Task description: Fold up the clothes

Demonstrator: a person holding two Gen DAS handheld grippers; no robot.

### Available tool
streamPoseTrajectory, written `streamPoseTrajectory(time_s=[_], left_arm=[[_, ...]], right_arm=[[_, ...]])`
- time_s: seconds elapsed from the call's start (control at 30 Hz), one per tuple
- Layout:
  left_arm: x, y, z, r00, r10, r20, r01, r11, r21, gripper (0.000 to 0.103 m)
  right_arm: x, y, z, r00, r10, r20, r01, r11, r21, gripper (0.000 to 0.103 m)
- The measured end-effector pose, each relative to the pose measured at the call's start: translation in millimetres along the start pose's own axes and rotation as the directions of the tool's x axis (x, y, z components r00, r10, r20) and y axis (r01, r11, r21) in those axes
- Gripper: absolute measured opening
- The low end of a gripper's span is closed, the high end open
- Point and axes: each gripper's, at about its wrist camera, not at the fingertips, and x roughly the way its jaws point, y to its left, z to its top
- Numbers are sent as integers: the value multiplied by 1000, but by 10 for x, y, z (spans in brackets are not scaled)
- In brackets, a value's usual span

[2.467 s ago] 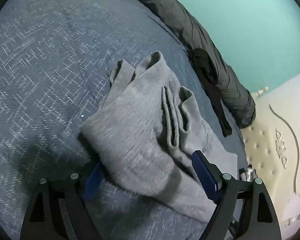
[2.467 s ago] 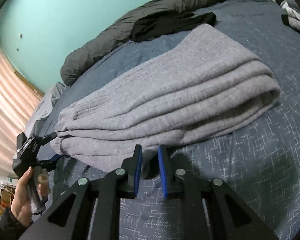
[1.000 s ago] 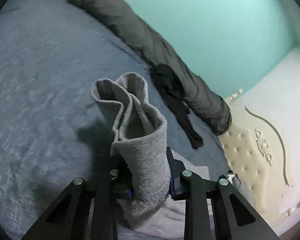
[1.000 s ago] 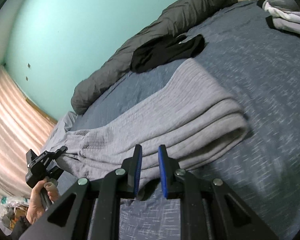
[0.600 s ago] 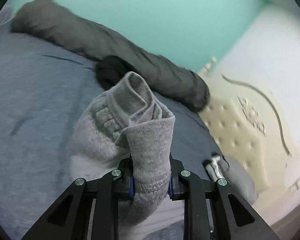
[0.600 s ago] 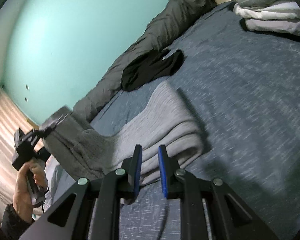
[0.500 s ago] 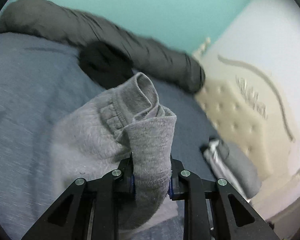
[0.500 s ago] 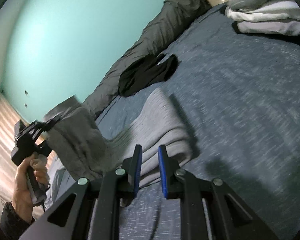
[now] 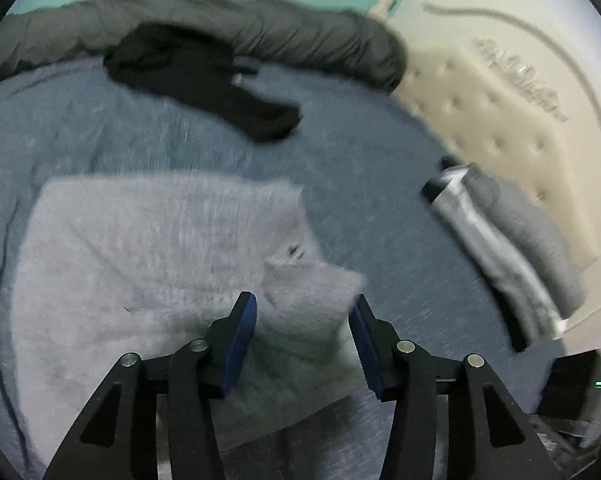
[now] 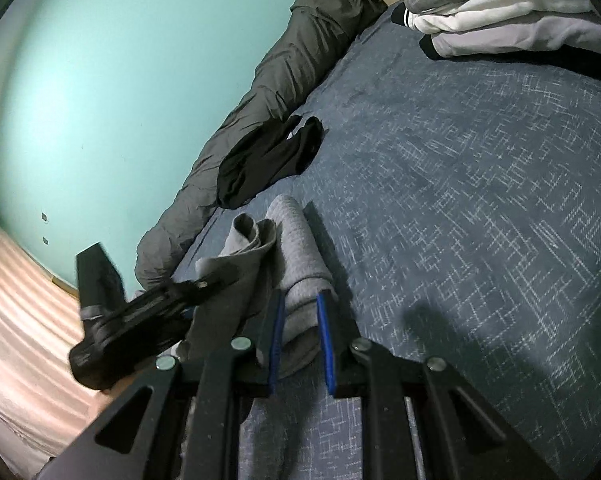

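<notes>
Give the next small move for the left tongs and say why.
Probably draw the left tongs back off the grey sweatpants. Their jaws have just been opening, and the folded-over end lies loose between the pads on the blue bedspread, so the fold looks placed.

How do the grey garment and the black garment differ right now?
The grey garment is pale, folded into a broad block near the left tongs; the black garment is dark, unfolded and crumpled, lying farther off against the rolled dark duvet. Both rest on the blue bedsheet.
</notes>
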Motion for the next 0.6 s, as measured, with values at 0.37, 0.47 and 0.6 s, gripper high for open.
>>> streamPoseTrajectory(time_s=[0.37, 0.47, 0.6], left_arm=[[-715, 627, 11, 985, 166, 55, -167, 986, 4, 59], [-727, 893, -145, 976, 216, 23, -216, 976, 3, 59], [-667, 1136, -343, 973, 229, -23, -229, 973, -21, 59]], right_arm=[[137, 201, 8, 997, 79, -23, -79, 997, -13, 21], [250, 316, 9, 991, 123, -45, -124, 992, -32, 41], [481, 427, -19, 986, 138, -97, -143, 989, -37, 44]])
